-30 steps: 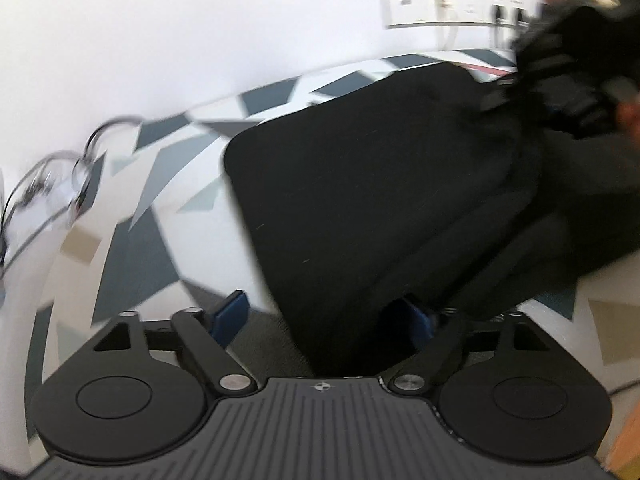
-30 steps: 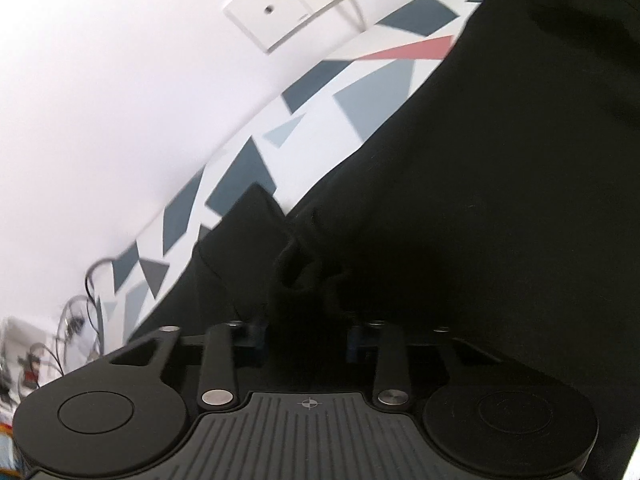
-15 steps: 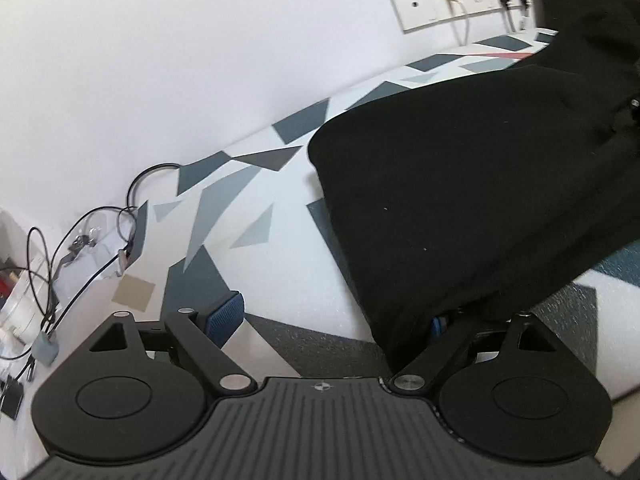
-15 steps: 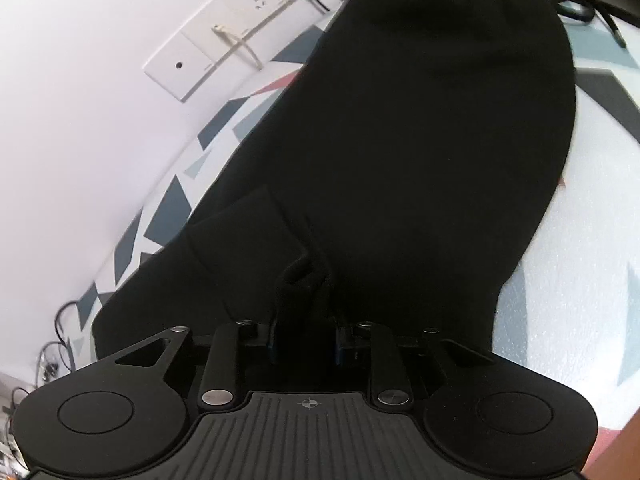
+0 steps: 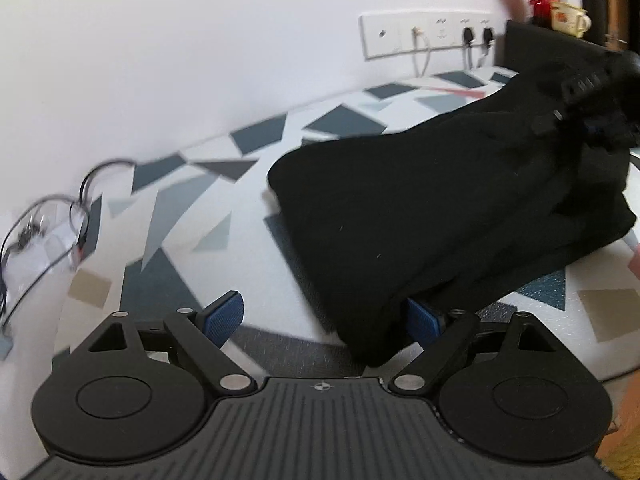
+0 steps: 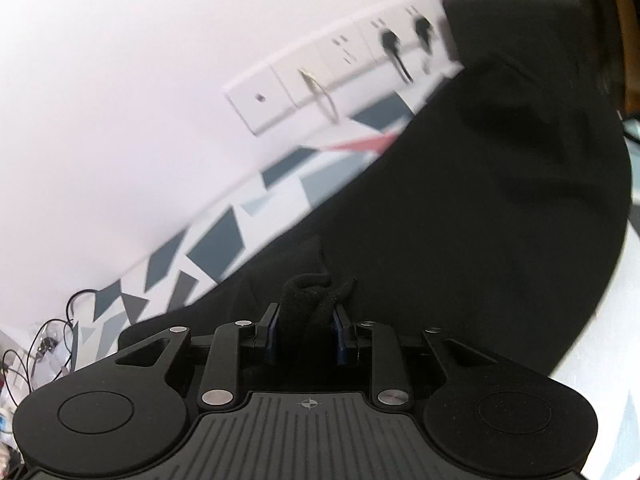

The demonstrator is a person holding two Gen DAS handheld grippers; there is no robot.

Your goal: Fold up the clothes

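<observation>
The right gripper [image 6: 306, 330] is clamped tight on a bunched fold of the black garment [image 6: 460, 240], a knot of cloth poking up between its blue pads. From there the cloth spreads away toward one and two o'clock in the right wrist view, covering most of the patterned surface [image 6: 216, 248].

The left gripper [image 5: 324, 316] stands wide apart. Its left pad [image 5: 224, 314] hangs free over the tabletop; its right pad [image 5: 420, 316] is tucked against the near corner of the garment [image 5: 420, 208], the cloth draping partly over it. Nothing is pinched between the two.

In the left wrist view the garment lies as a thick dark slab from the centre out toward three o'clock, on the white surface with grey and blue triangles [image 5: 192, 216]. At two o'clock the right gripper [image 5: 592, 92] shows blurred, lifting the far end of the cloth.

Beyond, at twelve to one o'clock, a white socket strip [image 5: 424, 36] sits on the wall with plugs in it. A cup [image 5: 568, 20] stands at the top right; whether it holds anything I cannot tell. Tangled wires [image 5: 48, 216] lie at nine o'clock.
</observation>
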